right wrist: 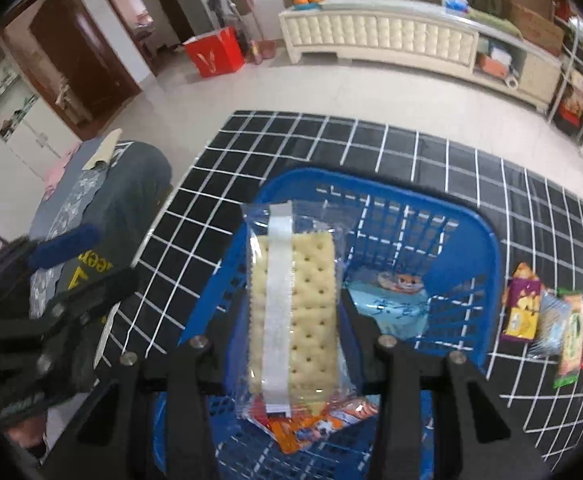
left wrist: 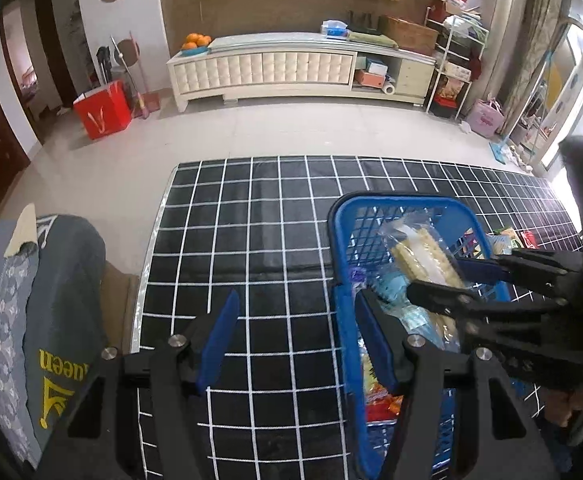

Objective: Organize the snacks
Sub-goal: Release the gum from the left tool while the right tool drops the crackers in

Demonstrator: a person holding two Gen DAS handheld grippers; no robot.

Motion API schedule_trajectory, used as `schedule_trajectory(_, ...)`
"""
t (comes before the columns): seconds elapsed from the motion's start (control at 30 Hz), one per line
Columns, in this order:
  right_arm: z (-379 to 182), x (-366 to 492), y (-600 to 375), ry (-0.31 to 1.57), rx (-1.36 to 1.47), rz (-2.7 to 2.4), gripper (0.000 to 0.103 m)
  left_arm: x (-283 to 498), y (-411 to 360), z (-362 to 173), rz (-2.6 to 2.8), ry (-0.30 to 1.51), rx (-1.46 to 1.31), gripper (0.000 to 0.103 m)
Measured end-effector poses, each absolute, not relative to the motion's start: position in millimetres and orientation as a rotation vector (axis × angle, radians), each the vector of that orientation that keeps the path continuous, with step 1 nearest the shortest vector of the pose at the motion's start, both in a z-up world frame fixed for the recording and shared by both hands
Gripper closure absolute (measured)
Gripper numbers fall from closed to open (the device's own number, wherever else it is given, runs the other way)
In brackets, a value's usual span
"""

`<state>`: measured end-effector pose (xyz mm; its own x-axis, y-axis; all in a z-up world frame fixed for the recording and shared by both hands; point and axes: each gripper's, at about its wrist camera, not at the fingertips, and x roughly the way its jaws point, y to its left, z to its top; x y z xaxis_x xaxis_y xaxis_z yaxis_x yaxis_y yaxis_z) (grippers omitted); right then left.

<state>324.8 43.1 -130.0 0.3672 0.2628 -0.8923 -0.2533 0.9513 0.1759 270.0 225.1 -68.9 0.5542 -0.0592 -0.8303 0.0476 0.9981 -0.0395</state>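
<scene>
A blue plastic basket (left wrist: 341, 216) (right wrist: 487, 248) stands on the black grid-pattern table (left wrist: 259, 240) (right wrist: 291, 136). My right gripper (right wrist: 291, 320) is shut on a clear packet of crackers (right wrist: 295, 304) (left wrist: 423, 260) and holds it over the basket. In the basket lie a light blue packet (right wrist: 391, 312) and an orange packet (right wrist: 323, 424). My left gripper (left wrist: 295, 340) is open and empty, its right finger at the basket's left wall. It also shows in the right wrist view (right wrist: 67, 276).
Several snack packets (right wrist: 551, 320) lie in a row on the table right of the basket. A grey cushioned seat (left wrist: 43, 300) stands left of the table. A white cabinet (left wrist: 291, 68) and a red bag (left wrist: 103, 110) stand across the floor.
</scene>
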Motion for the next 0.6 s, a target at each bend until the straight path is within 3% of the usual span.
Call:
schedule_trajectory(0.33, -159, 344, 52, 1.214, 0.035, 0.267, 0.055, 274, 240, -90, -0.060, 0.996, -0.016, 0.045)
schedule_trajectory(0.53, -161, 343, 57, 1.216, -0.031, 0.256, 0.022, 279, 244, -98, -0.061, 1.009, -0.028, 0.045)
schedule_trajectory(0.6, -157, 340, 56, 1.197, -0.054, 0.254, 0.019, 279, 244, -98, -0.063, 1.008, -0.030, 0.045)
